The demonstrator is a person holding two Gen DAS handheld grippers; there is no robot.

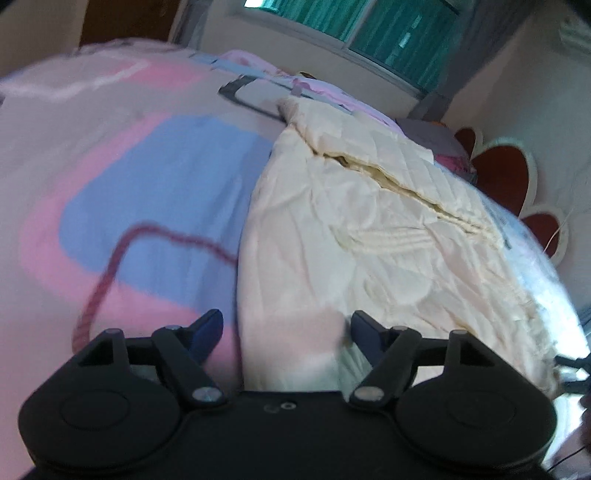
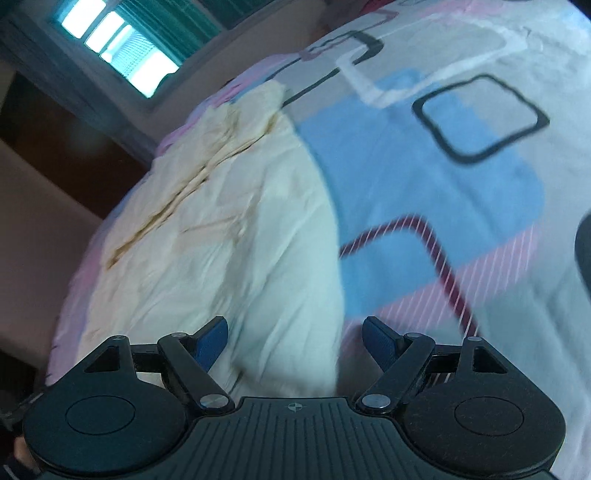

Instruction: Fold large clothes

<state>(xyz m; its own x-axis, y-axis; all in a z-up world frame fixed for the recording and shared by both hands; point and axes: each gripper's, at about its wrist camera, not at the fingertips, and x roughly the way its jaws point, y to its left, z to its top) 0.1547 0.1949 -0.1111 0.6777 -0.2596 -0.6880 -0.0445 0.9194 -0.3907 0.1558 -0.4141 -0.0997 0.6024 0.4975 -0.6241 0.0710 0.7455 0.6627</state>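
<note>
Left-wrist view, left to right: the bed sheet printed with pink, blue and grey rounded squares [image 1: 155, 177] fills the field from 9 to 12 o'clock, serving as the broad flat surface on which folding is done; the cream-coloured, wrinkled quilted garment [image 1: 369, 236] lies on it from 12 to 4 o'clock, apparently folded lengthwise, with a layered seam running diagonally toward 2 o'clock. The left claw [image 1: 286, 328], at 6 o'clock, is spread wide and holds nothing; its blue-padded fingers [image 1: 208, 326] straddle the garment's near left edge, a position judged to suit gripping that edge for the next fold. A window with green curtains [image 1: 369, 18] sits at 1 o'clock. Right-wrist view: the same garment [image 2: 229, 236] extends from 6 toward 11 o'clock, the sheet [image 2: 461, 184] to its right. The right claw [image 2: 295, 336] is likewise spread and empty, bracketing the garment's near right edge, probably so that both edges can be lifted together.
</note>
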